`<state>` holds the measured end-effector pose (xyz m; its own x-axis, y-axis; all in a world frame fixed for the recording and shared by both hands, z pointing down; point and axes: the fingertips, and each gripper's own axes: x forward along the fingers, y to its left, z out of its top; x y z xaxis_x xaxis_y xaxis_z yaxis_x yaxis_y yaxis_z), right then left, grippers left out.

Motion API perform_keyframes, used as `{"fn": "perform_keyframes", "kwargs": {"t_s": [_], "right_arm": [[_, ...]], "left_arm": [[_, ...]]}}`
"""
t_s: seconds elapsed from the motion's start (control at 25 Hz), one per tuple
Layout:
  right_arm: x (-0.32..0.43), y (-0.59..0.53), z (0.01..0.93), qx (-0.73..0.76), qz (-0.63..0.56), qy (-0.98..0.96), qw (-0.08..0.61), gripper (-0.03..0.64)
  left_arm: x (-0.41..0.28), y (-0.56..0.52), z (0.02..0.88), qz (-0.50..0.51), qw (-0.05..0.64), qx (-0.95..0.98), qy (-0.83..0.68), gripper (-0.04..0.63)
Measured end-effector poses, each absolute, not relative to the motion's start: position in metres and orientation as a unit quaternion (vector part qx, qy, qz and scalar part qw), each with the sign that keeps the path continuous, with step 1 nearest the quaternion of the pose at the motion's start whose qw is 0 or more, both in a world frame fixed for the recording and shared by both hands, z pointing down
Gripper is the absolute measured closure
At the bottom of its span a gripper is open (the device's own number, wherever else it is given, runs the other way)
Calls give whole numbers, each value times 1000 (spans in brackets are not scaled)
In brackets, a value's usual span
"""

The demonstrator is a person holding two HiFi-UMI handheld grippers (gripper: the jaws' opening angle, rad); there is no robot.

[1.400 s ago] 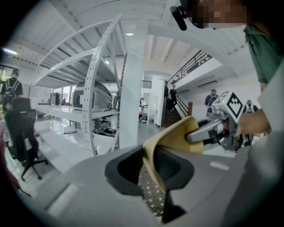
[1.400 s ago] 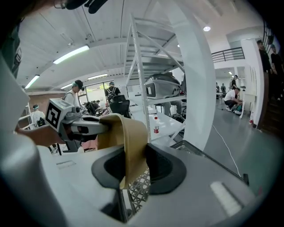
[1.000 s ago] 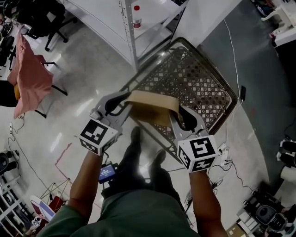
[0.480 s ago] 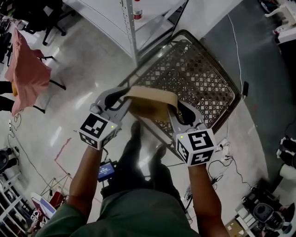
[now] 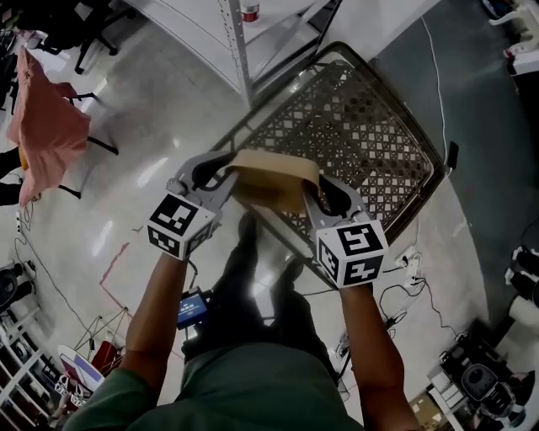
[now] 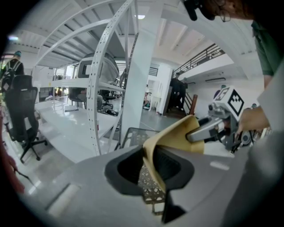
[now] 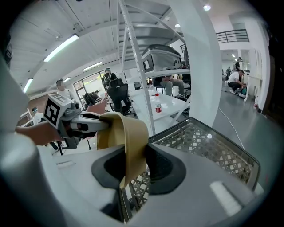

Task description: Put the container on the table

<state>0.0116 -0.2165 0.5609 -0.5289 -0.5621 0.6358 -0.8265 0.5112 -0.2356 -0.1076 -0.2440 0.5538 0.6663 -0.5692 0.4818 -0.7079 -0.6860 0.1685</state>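
Pale, glossy workshop floor [image 5: 126,168] fills most of the head view. A white table [image 5: 189,38] runs across the top, and a white perforated metal rack upright [image 5: 236,50] rises from it. The next largest thing is the container, a dark rectangular lattice basket [image 5: 362,126]. It sits in front of the person, beside the table and not on it, with its open side up and its far end reaching towards the table's corner. It appears to hang above the floor, though contact underneath cannot be ruled out. A broad tan handle band [image 5: 274,178] arches over the basket's near rim. The left gripper [image 5: 226,173] is clamped on one end of this band and the right gripper [image 5: 318,190] on the other. Each gripper view shows the band pinched between the dark pads, with lattice visible below. A small red-capped bottle [image 5: 249,12] stands on the table near the upright. This looks like the carrying step, with placement not yet done. The next move probably calls for bringing the basket over the table and lifting its base clear of the edge. Both grips should stay level so the basket does not swing. It should go down flat, away from the upright and bottle, before either pair of jaws lets go.
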Motion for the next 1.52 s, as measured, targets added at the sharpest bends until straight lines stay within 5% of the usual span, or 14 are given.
{"fn": "perform_keyframes", "kwargs": {"t_s": [1.52], "right_arm": [[-20, -236, 707, 384, 341, -805, 298, 514]], "left_arm": [[-139, -265, 700, 265, 253, 859, -357, 534]]}}
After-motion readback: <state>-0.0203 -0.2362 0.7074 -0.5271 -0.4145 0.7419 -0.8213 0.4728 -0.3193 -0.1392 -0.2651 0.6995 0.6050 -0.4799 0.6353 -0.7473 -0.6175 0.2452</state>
